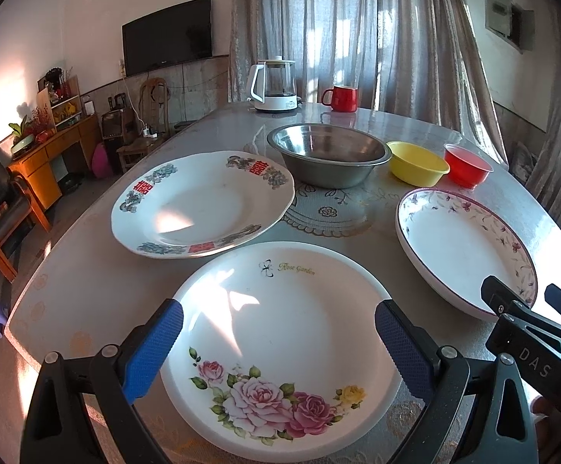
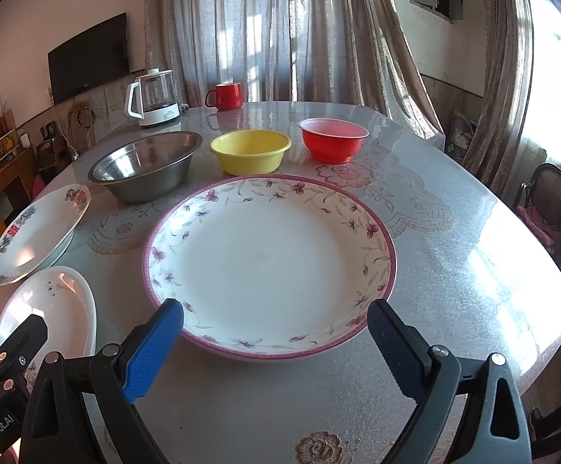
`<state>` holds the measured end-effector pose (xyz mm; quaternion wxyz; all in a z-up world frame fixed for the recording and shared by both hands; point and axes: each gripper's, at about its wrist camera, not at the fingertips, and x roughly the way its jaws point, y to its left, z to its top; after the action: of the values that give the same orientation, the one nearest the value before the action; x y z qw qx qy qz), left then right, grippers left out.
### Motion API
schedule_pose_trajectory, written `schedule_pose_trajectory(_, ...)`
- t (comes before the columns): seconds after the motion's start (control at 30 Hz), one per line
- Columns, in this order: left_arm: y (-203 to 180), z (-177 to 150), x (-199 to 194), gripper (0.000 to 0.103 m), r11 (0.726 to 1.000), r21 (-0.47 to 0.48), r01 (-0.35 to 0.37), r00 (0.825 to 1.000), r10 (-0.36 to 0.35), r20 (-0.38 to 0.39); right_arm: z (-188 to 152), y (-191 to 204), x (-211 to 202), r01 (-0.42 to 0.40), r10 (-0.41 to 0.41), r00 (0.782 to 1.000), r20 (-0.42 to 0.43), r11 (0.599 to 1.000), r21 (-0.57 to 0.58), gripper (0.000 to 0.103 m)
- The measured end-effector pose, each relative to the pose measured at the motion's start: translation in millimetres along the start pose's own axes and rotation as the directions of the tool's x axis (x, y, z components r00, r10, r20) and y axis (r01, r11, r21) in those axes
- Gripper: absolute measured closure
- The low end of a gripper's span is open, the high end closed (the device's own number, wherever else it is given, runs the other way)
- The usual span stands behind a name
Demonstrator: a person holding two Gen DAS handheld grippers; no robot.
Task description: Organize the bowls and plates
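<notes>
Kid: Left wrist view shows the left gripper (image 1: 279, 342) over the rose plate (image 1: 280, 348). Why are its jaws spread?

Dad: Nothing is picked up yet. The right gripper (image 2: 275, 338), jaws spread too, waits by the pink-rimmed plate (image 2: 270, 266). Behind that plate sit three bowls on the bench (image 2: 454, 232).

Left gripper (image 1: 279, 342) hovers wide open over the rose plate (image 1: 280, 348); right gripper (image 1: 533, 301) sits beside it.
</notes>
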<state>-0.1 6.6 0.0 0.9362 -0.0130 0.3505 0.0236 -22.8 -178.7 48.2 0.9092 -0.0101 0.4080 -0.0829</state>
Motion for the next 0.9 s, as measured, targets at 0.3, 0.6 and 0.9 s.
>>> schedule_pose_trajectory(0.3,-0.2,-0.5,-0.3,0.003,1.000,0.000,0.003,1.000,-0.003,0.001,-0.2,0.8,-0.7,-0.005,0.005,1.000,-0.002,1.000,-0.003,0.006)
schedule_pose_trajectory(0.6,-2.2,-0.5,-2.9,0.003,1.000,0.005,0.007,1.000,-0.008,0.005,0.3,-0.2,-2.9,-0.007,0.007,1.000,0.005,1.000,0.001,0.006)
schedule_pose_trajectory(0.9,-3.7,0.1,-4.7,0.002,1.000,0.008,0.010,1.000,-0.010,0.008,0.9,-1.1,-4.5,-0.008,0.008,1.000,0.007,1.000,0.002,0.006)
